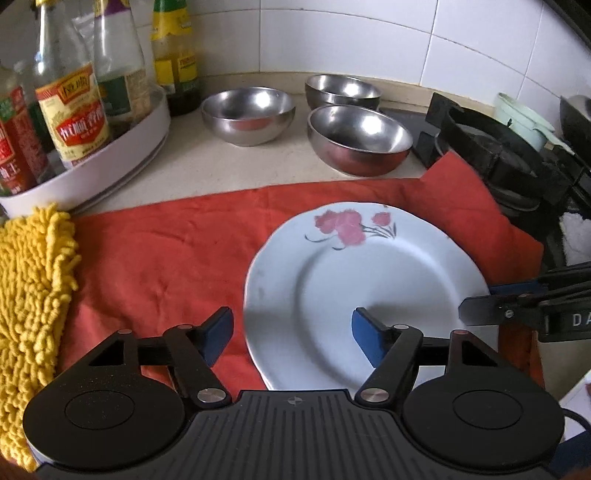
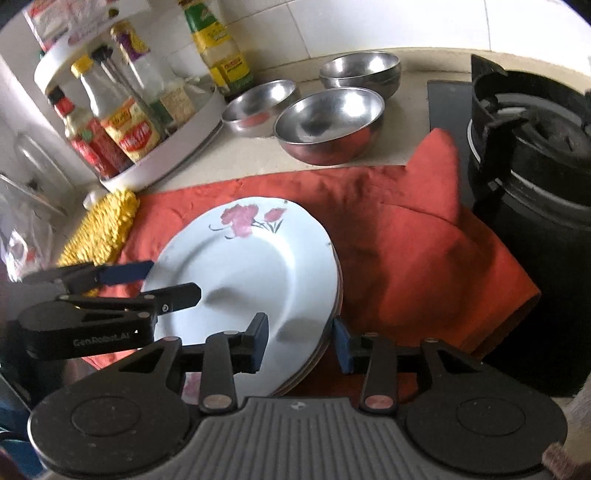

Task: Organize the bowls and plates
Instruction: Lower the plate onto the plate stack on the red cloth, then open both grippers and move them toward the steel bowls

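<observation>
Wall: white glazed tiles [image 1: 332,33], grey grout, met at a corner behind the counter | Counter: pale speckled stone [image 1: 236,166], set below the tiles | Hob: black gas burner [image 2: 532,122] seen right of the counter | Light: soft daylight, glare thrown on the tiles above the counter

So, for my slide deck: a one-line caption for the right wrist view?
Open right hand-held gripper straddling the rim of stacked floral plates on a red cloth, three steel bowls behind.
</observation>
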Motion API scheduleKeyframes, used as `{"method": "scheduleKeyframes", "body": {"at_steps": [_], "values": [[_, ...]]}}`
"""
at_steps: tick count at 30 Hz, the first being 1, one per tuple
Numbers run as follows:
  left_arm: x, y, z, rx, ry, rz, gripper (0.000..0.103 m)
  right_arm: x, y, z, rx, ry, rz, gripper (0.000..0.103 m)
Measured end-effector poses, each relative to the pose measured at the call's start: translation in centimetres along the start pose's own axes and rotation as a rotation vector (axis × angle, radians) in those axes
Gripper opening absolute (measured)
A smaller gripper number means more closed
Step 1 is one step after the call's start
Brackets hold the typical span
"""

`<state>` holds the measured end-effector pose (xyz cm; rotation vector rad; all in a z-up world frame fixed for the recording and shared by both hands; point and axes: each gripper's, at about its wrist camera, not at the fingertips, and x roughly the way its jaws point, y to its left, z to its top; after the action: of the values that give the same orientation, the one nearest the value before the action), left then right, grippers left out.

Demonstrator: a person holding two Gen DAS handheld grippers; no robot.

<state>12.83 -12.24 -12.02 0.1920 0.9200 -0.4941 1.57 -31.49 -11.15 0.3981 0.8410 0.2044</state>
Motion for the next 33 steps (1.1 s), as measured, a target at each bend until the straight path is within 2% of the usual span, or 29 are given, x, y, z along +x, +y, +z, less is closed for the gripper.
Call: {"method": "scheduleKeyframes", "body": {"at_steps": [3, 9, 10, 14, 19, 22, 26, 30, 33], "values": [[0.3, -0.1, -0.1, 0.022, 0.018, -0.025, 0.089, 0.1, 0.1, -0.1, -0.006, -0.001, 0.000, 0.039], [1.5, 1.0, 0.2, -0.013, 0.037, -0.115, 0.092, 1.0, -0.5, -0.1, 0.070, 0.041, 0.025, 0.042], [1.7, 1.0, 0.2, -0.016, 0.045, -0.139, 0.093, 1.2, -0.5, 0.0, 0.076, 0.046, 0.029, 0.046], [2.6, 0.7, 0.2, 0.005, 0.054, -0.183, 0.101, 1.7, -0.1, 0.3, 0.078, 0.036, 0.017, 0.047], [2.6, 1.1, 0.5, -0.005, 0.062, -0.178, 0.099, 1.9, 0.5, 0.5, 0.074, 0.039, -0.011, 0.047], [2.4, 2.2, 0.7, -0.043, 0.066, -0.161, 0.095, 2.2, 0.8, 0.7, 0.086, 0.035, -0.008, 0.047], [2.4, 3.3, 0.9, -0.041, 0.064, -0.156, 0.095, 3.1, 1.5, 1.2, 0.067, 0.038, 0.016, 0.047], [2.0, 4.2, 1.3, -0.033, 0.061, -0.164, 0.083, 3.6, 1.5, 1.9, 0.070, 0.052, 0.018, 0.047], [1.1, 4.7, 1.8, -0.023, 0.029, -0.131, 0.082, 2.6, 1.4, 2.0, 0.042, 0.030, 0.026, 0.047]]}}
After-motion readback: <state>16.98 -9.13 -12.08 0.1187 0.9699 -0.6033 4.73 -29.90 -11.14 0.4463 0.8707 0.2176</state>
